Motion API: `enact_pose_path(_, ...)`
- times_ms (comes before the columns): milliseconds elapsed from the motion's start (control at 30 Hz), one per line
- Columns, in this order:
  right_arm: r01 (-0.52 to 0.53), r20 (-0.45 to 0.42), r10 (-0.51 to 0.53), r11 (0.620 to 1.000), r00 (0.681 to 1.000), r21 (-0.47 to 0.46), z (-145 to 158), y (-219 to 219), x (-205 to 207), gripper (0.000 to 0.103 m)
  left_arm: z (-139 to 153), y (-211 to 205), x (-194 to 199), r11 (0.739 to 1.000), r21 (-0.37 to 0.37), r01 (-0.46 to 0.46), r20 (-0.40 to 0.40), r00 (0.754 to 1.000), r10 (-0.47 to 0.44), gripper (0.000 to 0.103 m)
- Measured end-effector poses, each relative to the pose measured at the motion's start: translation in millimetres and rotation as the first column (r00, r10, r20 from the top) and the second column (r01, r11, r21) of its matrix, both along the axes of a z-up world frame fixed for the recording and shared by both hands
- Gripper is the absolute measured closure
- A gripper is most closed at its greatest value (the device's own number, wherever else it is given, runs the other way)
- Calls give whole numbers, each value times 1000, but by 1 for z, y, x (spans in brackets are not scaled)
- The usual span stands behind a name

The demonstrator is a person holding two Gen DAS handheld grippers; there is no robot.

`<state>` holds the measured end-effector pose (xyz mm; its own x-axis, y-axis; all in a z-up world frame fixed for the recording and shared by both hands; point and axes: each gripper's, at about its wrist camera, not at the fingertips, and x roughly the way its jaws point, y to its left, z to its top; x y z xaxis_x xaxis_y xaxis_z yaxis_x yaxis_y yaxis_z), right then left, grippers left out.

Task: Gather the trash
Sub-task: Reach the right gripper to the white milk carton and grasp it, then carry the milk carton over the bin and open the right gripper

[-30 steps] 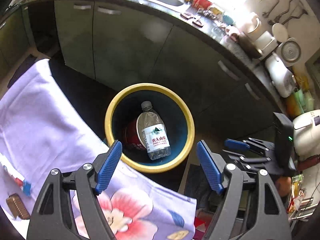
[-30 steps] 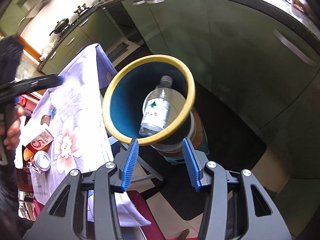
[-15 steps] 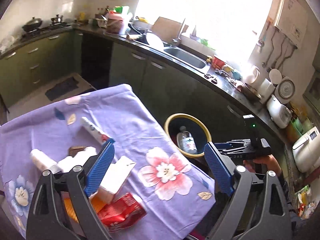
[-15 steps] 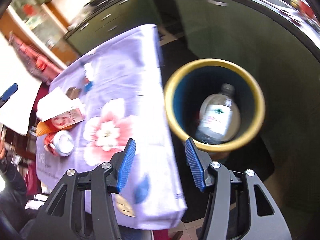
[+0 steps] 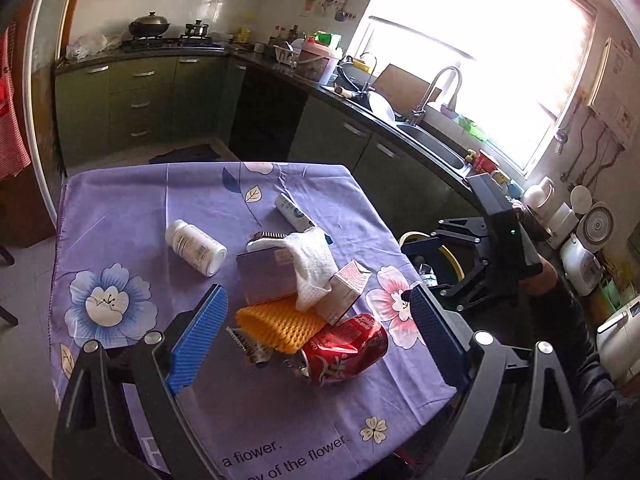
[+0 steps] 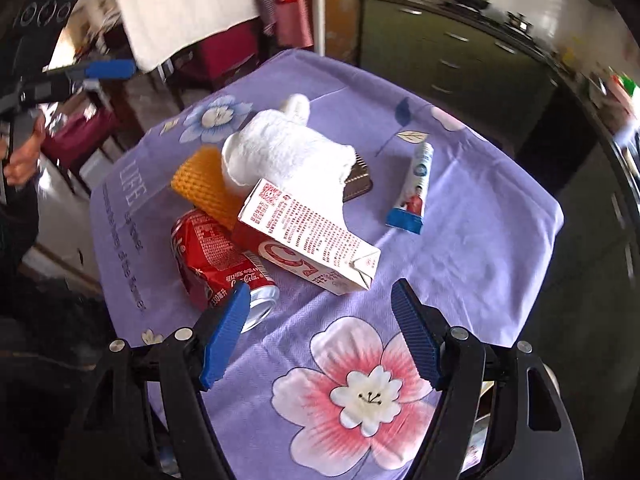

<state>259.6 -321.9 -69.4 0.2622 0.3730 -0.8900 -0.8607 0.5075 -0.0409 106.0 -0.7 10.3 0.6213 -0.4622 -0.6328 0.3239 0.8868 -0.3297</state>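
Note:
Trash lies on a purple flowered tablecloth [image 5: 120,208]: a crushed red cola can [image 5: 344,350] [image 6: 212,260], an orange foam net [image 5: 280,326] [image 6: 204,184], a red-and-white carton [image 5: 344,288] [image 6: 308,240], a white crumpled towel [image 5: 312,260] [image 6: 280,152], a grey box [image 5: 264,276], a white pill bottle [image 5: 196,246] and a toothpaste tube [image 5: 294,212] [image 6: 416,184]. The yellow-rimmed bin [image 5: 444,258] stands off the table's right side with a water bottle inside. My left gripper [image 5: 316,340] is open above the pile. My right gripper [image 6: 320,332] is open and empty, just short of the can and carton.
Green kitchen cabinets and a dark counter with a sink [image 5: 432,140] run behind the table. A stove with pots [image 5: 160,32] is at the back left. The right gripper's body [image 5: 500,248] and the holder's hand sit over the bin.
Both grippers have pulled away from the bin and swung over to the table's trash pile. The right gripper has opened wider. The bin with the bottle is now off to the side.

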Motion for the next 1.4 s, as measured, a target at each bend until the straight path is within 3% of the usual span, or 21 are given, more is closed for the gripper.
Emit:
enact_pose_path(200, -207, 50, 218, 963, 975, -171, -37, 22, 15, 24, -11, 16, -10, 999, 21, -39, 16, 999, 38, 14)
enact_pose_path(567, -318, -58, 312, 935, 948, -160, -63, 39, 50, 24, -36, 25, 4, 998, -21, -66, -44, 997, 65, 13)
enact_pose_path(767, -325, -110, 313, 938, 943, -122, -66, 39, 53, 49, -43, 27, 9, 997, -37, -71, -71, 995, 68, 13)
enact_pose_path(867, -291, -117, 277, 949, 954, -120, -63, 34, 55, 67, -46, 27, 9, 997, -36, -69, -78, 995, 67, 13)
enact_pose_path(900, -280, -111, 266, 951, 957, -130, -64, 32, 54, 68, -46, 27, 8, 997, -35, -69, -78, 995, 67, 13)
enact_pose_path(1067, -199, -88, 189, 972, 978, -127, -62, 14, 47, 69, -44, 28, 3, 997, -30, -71, -67, 995, 69, 13)
enact_pose_path(1233, -95, -69, 91, 994, 993, -50, -50, -24, 25, 69, -42, 25, -2, 998, -23, -57, -58, 997, 56, 12)
enact_pose_path(1333, 40, -52, -39, 999, 998, 1, -37, -63, 23, 69, -42, 23, -2, 999, -15, -45, -56, 997, 44, 12)
enact_pose_path(1400, 185, -43, -185, 983, 982, 8, -30, -95, 31, 69, -42, 20, -4, 999, -12, -34, -53, 998, 33, 12)
